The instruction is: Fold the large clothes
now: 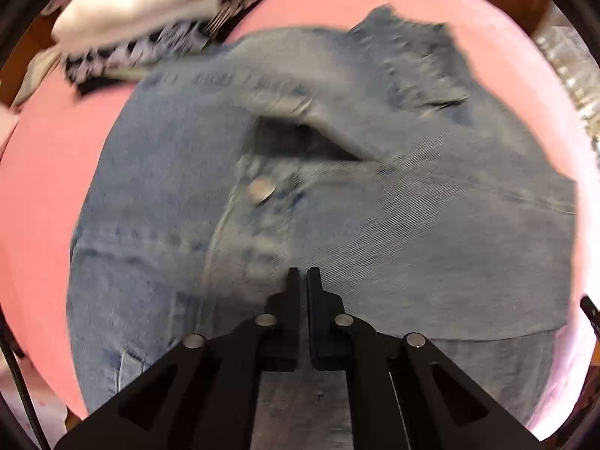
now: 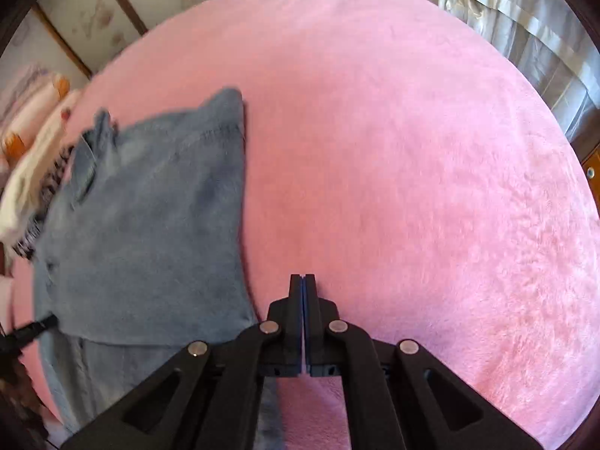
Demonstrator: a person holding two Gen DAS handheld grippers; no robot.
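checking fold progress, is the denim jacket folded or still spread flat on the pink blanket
Partly folded. In the left wrist view one denim panel of the denim jacket lies doubled over the front, its edge crossing lower layers. The collar stays open.

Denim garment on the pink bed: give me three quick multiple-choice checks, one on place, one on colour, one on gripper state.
1. In the right wrist view, where does the denim garment lie relative to the right hand-held gripper?
A. left
B. right
C. straight ahead

2. What colour is the blanket?
A. green
B. pink
C. white

3. How do the jaws of the left hand-held gripper stand?
A. wide open
B. clamped on a white shirt
C. shut, nothing visibly between them

Answers: 1 A, the denim fills the left of that view; 2 B, pink plush surrounds the garment; 3 C, the fingers meet above the denim.
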